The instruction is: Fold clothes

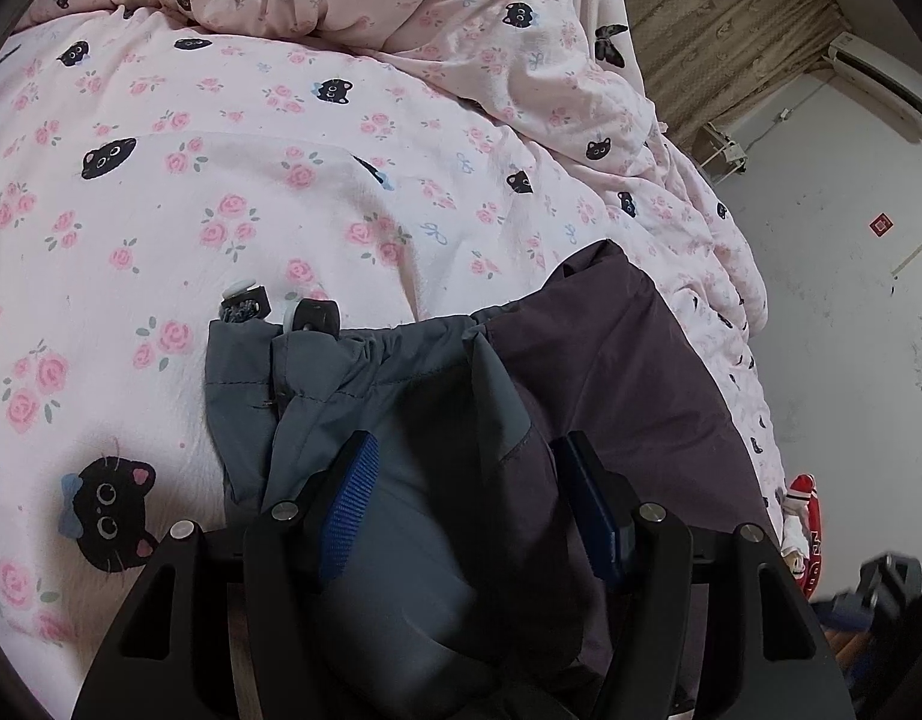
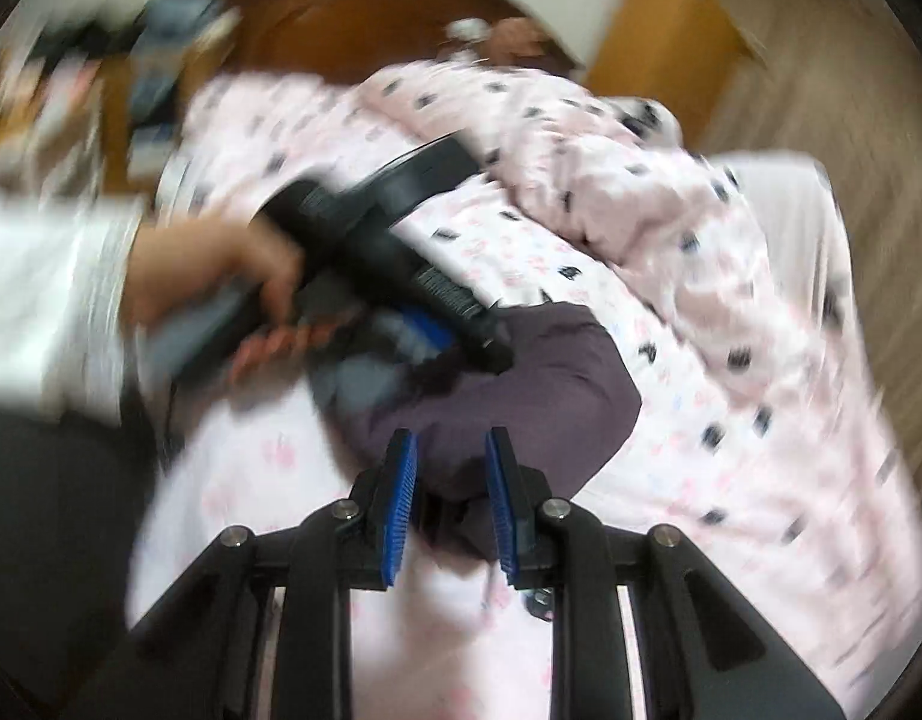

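On the bed (image 1: 161, 192), the folded garment (image 1: 437, 420) is straddled by the spread left gripper (image 1: 467, 504) and right gripper (image 2: 452, 498).

Pink cat-print bedding (image 1: 233, 138); white wall (image 1: 833, 312); wall-mounted air conditioner (image 1: 881, 84).

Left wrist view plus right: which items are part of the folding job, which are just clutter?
In the job:
grey and purple garment, bunched on the bed
its cord stoppers
left gripper, open over the garment
right gripper, open at the purple edge

Just there:
pink cat-print bedsheet
crumpled quilt
air conditioner
red doll
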The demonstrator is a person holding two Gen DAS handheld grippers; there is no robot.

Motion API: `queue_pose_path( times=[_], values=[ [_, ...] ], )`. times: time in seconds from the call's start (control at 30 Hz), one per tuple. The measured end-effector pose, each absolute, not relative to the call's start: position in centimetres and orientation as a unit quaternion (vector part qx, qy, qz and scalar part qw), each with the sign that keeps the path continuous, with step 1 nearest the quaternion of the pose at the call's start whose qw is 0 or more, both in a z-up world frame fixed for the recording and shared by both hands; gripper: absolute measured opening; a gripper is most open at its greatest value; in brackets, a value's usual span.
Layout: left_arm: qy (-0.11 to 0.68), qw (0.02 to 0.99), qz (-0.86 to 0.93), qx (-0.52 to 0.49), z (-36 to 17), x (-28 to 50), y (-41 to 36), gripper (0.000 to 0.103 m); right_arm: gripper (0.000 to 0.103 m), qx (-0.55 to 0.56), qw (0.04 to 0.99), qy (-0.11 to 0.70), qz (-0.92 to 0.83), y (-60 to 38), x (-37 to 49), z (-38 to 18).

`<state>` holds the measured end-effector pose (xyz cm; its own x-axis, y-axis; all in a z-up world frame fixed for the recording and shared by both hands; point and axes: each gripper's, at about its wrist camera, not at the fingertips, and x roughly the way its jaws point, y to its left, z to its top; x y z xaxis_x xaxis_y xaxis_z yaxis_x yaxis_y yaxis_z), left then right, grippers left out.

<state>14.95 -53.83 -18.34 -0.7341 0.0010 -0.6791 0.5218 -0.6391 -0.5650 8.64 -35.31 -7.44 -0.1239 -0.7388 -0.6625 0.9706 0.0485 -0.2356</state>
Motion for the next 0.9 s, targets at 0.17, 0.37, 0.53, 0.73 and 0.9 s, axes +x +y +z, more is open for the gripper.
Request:
queue_pose_path(
  times=[0.17,0.37,0.53,0.73,0.9],
  values=[
    [0.392,0.156,-0.844,0.331,-18.5,14.9,-53.8,0.058,0.023,0.232,0.631,0.283,-0.685,-36.5,6.7,-9.1],
    [0.369,0.158,-0.849,0.344,-18.7,14.3,-53.5,0.059,0.024,0.210,0.611,0.316,-0.695,-35.4,7.5,-13.9],
    [0.377,0.154,-0.849,0.337,-18.9,14.4,-53.7,0.059,0.027,0.293,0.638,0.202,-0.683,-34.1,4.1,-12.8],
    [0.388,0.147,-0.847,0.331,-19.2,14.7,-54.0,0.059,0.082,0.430,0.614,-0.008,-0.662,-30.9,-2.7,-12.6],
    [0.394,0.144,-0.847,0.327,-19.4,14.8,-54.2,0.059,0.082,0.523,0.610,-0.112,-0.585,-30.6,-5.0,-15.9]
  ],
)
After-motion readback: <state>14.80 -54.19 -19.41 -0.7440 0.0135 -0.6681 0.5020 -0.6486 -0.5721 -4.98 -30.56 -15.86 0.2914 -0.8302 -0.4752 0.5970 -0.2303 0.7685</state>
